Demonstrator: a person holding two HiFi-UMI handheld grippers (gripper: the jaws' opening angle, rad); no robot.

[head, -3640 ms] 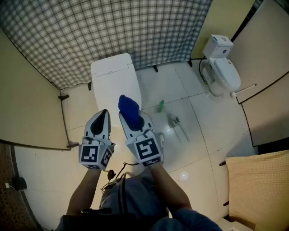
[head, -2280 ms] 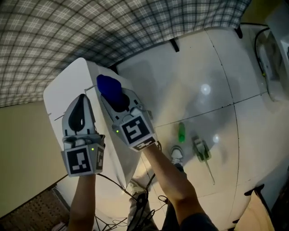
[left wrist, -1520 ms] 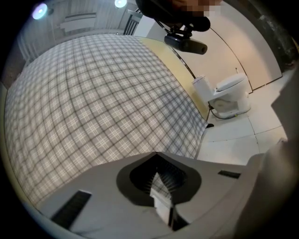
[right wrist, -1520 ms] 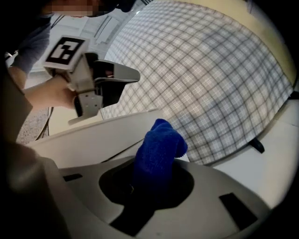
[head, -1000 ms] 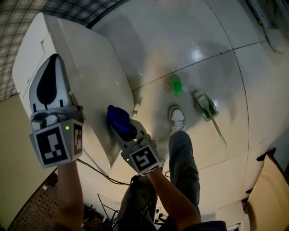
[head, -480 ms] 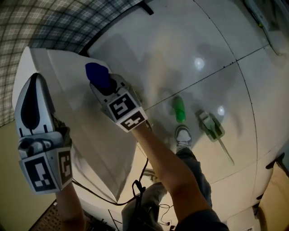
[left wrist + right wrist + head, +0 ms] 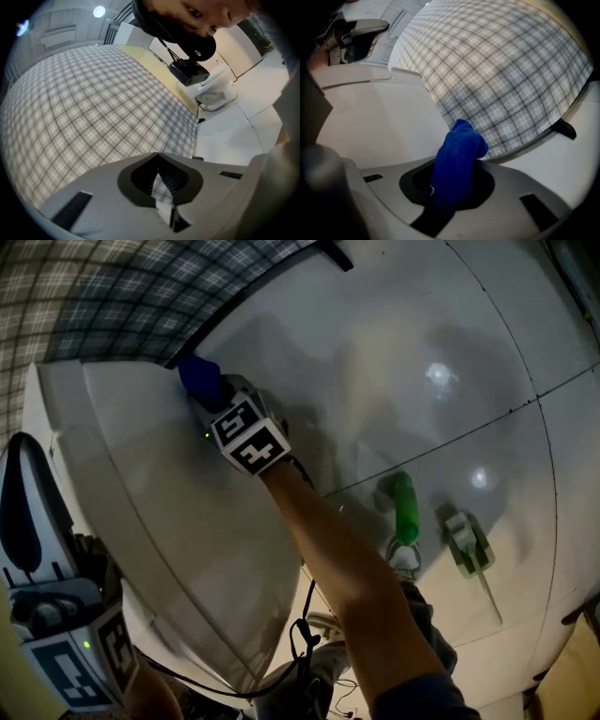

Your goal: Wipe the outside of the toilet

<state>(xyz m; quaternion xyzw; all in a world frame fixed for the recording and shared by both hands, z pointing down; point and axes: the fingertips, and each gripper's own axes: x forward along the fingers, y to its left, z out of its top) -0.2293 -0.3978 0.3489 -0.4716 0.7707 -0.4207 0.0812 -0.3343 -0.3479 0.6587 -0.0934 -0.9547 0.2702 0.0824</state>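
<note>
The white toilet (image 7: 178, 521) fills the left half of the head view, its broad pale side slanting down toward the person, and it rises again as a smooth wall at the left of the right gripper view. Up at its far end, close under the hanging plaid curtain (image 7: 112, 296), the blue cloth (image 7: 199, 377) sits right at the toilet's edge, though whether it is actually pressing on the porcelain is hard to say from here. The right gripper (image 7: 225, 407) has that cloth pinched between its fingers, the fabric bunched and sticking out past the tips, with the bare forearm reaching out over the toilet's side. The left gripper (image 7: 158, 161) is down at the near left corner beside the toilet, fingers pressed together with nothing between them, only a sliver of plaid showing through. Out on the glossy tiled floor (image 7: 422, 334), well apart from the toilet, a green bottle (image 7: 404, 507) lies beside a green-and-white brush (image 7: 466, 542).
</note>
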